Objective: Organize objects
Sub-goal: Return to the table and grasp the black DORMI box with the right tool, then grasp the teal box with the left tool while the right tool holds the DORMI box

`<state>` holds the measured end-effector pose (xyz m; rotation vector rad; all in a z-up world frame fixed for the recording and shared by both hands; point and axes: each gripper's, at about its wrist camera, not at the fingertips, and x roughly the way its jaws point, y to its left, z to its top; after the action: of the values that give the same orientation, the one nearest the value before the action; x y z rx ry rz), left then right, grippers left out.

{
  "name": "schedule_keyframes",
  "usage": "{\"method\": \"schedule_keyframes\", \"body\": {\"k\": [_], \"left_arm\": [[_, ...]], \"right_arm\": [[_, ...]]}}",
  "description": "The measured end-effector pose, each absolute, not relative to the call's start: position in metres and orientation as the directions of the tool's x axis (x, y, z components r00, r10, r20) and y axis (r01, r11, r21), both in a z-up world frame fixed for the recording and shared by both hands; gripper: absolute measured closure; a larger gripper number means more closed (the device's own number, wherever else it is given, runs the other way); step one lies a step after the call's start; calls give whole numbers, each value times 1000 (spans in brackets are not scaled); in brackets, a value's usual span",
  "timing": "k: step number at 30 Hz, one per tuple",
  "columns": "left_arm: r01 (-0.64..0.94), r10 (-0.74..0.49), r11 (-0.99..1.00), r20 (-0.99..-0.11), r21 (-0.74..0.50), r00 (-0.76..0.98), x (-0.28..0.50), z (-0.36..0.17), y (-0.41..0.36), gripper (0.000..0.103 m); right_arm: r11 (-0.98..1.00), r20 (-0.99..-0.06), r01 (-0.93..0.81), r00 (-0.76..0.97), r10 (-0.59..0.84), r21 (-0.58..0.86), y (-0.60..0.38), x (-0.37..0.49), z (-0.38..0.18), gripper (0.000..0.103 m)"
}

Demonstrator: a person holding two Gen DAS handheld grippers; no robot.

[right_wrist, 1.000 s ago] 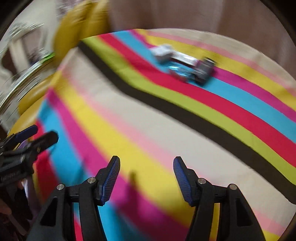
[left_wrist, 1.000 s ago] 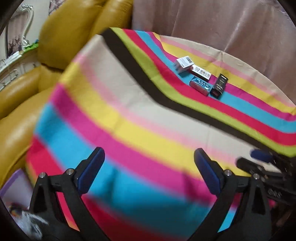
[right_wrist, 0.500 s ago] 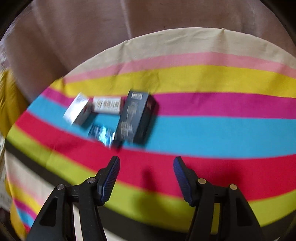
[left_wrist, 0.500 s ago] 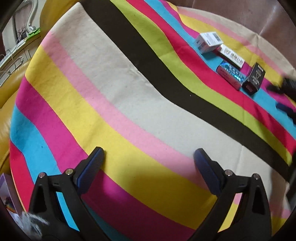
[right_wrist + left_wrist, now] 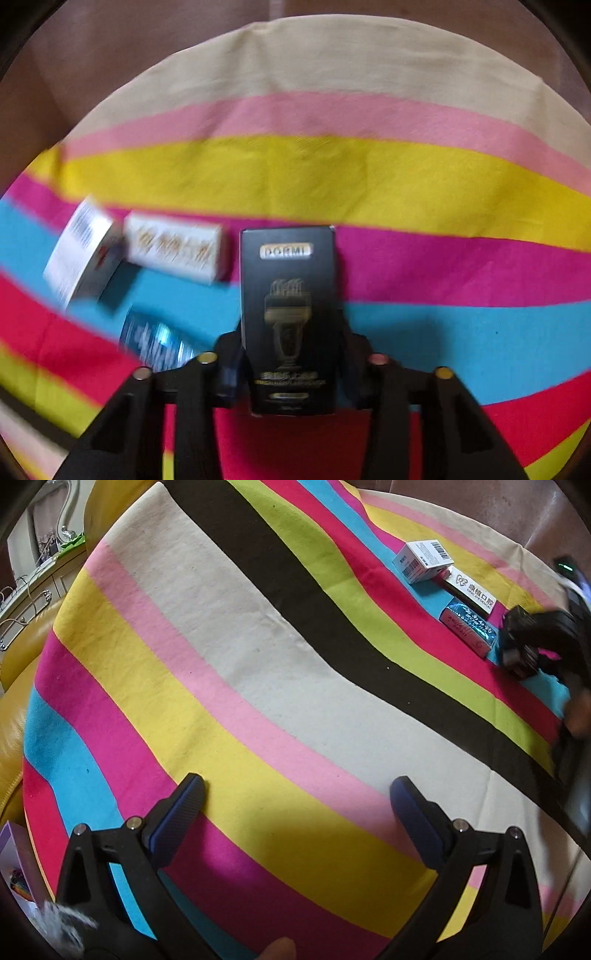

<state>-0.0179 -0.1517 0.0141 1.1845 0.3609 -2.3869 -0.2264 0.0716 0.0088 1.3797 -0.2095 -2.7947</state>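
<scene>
In the right wrist view, the right gripper (image 5: 291, 373) is sitting closed around the lower half of the black box (image 5: 290, 317), one finger pressing each long side. The box is lying flat on the striped cloth (image 5: 332, 173), gold print facing up, spanning the red, blue and magenta stripes. Just to its left, the blue foil packet (image 5: 157, 341) is peeking out beside the left finger. Farther back on that side, the white lettered carton (image 5: 175, 253) is resting near the box's top corner, and the white barcode box (image 5: 79, 254) is lying just beyond it, both blurred.

In the left wrist view, the left gripper (image 5: 295, 812) is hovering wide open over the yellow and pink stripes near the cloth's near edge, holding nothing, its blue pads (image 5: 177, 819) well apart. Across the cloth, toward the far right edge, the barcode box (image 5: 423, 561), the lettered carton (image 5: 471, 590) and the foil packet (image 5: 469, 627) are lining up in a row, with the black box (image 5: 519, 651) at the end, partly covered by the right gripper (image 5: 546, 635). A yellow sofa (image 5: 14, 723) is showing beyond the cloth's left edge.
</scene>
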Motion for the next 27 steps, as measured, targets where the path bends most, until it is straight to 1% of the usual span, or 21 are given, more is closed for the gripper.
{"method": "schedule_keyframes", "body": {"k": [2, 4, 6, 7, 9, 13, 17, 18, 19, 21, 23, 27], "left_arm": [[501, -277, -865, -801, -33, -530, -18, 14, -152, 1], [503, -279, -864, -802, -31, -528, -18, 14, -152, 1], [506, -282, -862, -803, -29, -526, -19, 14, -152, 1], [507, -281, -861, -803, -30, -525, -19, 14, -152, 1], [508, -282, -861, -804, -29, -524, -18, 14, -153, 1], [506, -280, -862, -804, -30, -524, -17, 14, -153, 0], [507, -281, -861, -804, -30, -524, -17, 14, -154, 0], [507, -281, -861, -805, -30, -523, -17, 14, -154, 0], [507, -281, -861, -805, -29, -523, -17, 14, -154, 0], [507, -281, -861, -805, -28, -522, -17, 14, -154, 0], [509, -284, -861, -806, -25, -519, -17, 14, -155, 0], [515, -291, -857, -808, -19, -512, -18, 14, -155, 0]], "right_arm": [[-987, -811, 118, -563, -159, 111, 75, -202, 13, 63], [-956, -854, 278, -471, -221, 94, 82, -173, 14, 63], [-901, -902, 430, -363, -234, 60, 90, -140, 10, 62], [-875, -919, 482, -329, -219, 36, 96, -124, 7, 62], [-851, -921, 523, -314, -230, 34, 105, -108, 5, 62], [-862, -882, 504, -377, -283, 62, 114, -105, 3, 60], [-874, -836, 485, -463, -293, 38, 110, -103, -1, 57], [-873, -826, 488, -486, -285, 14, 109, -101, -2, 59], [-872, -823, 489, -495, -279, 1, 109, -99, -2, 62], [-889, -827, 458, -504, -251, -9, 120, -94, -2, 63], [-909, -818, 415, -537, -205, -45, 140, -89, -3, 63], [-973, -799, 232, -585, -138, -1, 200, -94, -2, 63]]}}
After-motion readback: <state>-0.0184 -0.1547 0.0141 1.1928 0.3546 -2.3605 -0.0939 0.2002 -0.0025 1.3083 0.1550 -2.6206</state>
